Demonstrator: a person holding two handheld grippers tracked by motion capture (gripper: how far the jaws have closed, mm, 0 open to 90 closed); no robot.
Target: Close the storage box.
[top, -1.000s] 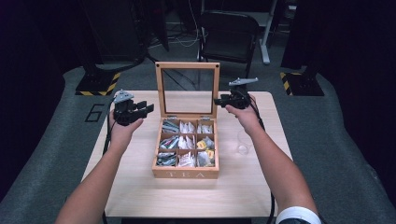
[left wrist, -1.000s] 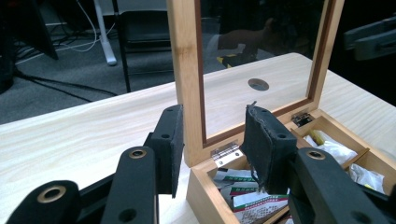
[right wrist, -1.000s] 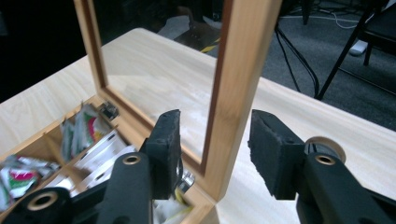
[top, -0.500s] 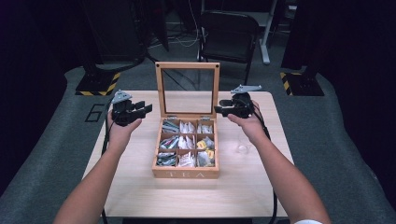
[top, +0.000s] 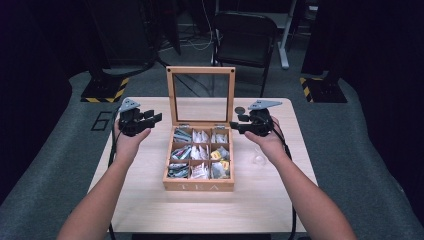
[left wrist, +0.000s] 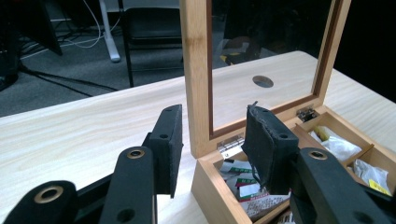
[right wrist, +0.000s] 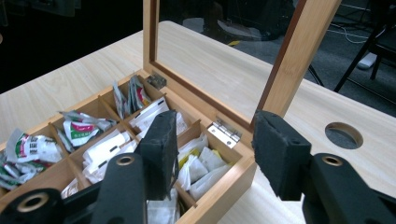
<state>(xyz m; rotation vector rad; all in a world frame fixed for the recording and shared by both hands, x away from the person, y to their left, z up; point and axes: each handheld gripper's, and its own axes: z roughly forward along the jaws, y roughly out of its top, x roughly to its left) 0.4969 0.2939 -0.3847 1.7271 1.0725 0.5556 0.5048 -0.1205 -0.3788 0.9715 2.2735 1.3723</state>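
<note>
A wooden tea box stands open at the table's middle, its glass-paned lid upright. Its compartments hold several tea bags. My left gripper hovers open just left of the lid's left post, nothing between its pads. My right gripper hovers open at the box's back right corner, beside the right post. In the left gripper view the open jaws straddle the box's corner. In the right gripper view the jaws frame the hinge and tea bags.
A round hole in the tabletop lies behind the right gripper. A small clear object sits on the table right of the box. A black chair stands beyond the table's far edge.
The right gripper has come down and toward the box's back right corner. The left gripper has barely moved.
</note>
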